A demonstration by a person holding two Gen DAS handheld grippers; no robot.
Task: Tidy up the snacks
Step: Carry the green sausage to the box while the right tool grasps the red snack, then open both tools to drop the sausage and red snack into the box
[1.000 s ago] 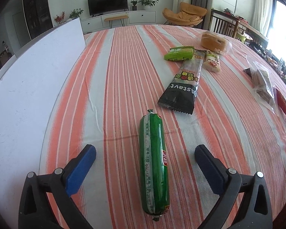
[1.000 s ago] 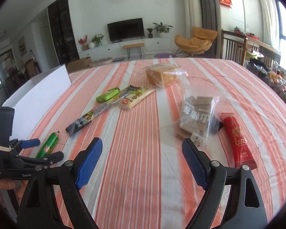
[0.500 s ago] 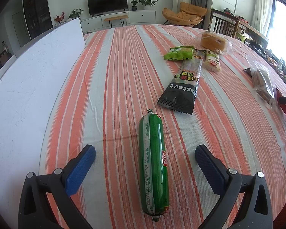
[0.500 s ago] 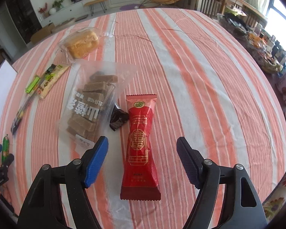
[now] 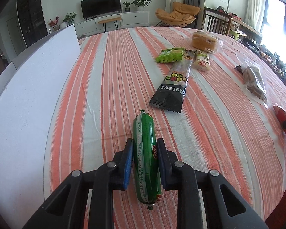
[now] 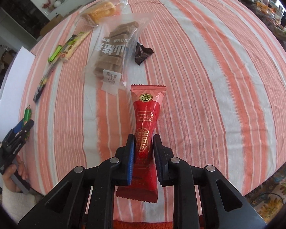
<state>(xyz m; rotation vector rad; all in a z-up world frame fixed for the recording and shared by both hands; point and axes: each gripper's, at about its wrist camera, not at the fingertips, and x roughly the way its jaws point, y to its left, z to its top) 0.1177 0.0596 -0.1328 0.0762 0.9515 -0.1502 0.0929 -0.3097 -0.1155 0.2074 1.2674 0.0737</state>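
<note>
Snacks gripped — left jaws pinch glossy green sausage (image 5: pixel 145 152); right jaws crimp red foil packet (image 6: pixel 145 126).

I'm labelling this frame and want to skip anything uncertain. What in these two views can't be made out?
- Left wrist view: the red snack packet is cut off by the right edge; only its end shows.
- Right wrist view: the green sausage is too small to read, partly hidden by the left tongs.
- Right wrist view: the dark wrapper lies partly behind the clear bag of brown bars.
- Both views: whether either gripped snack is lifted off the striped tablecloth is unclear.
</note>
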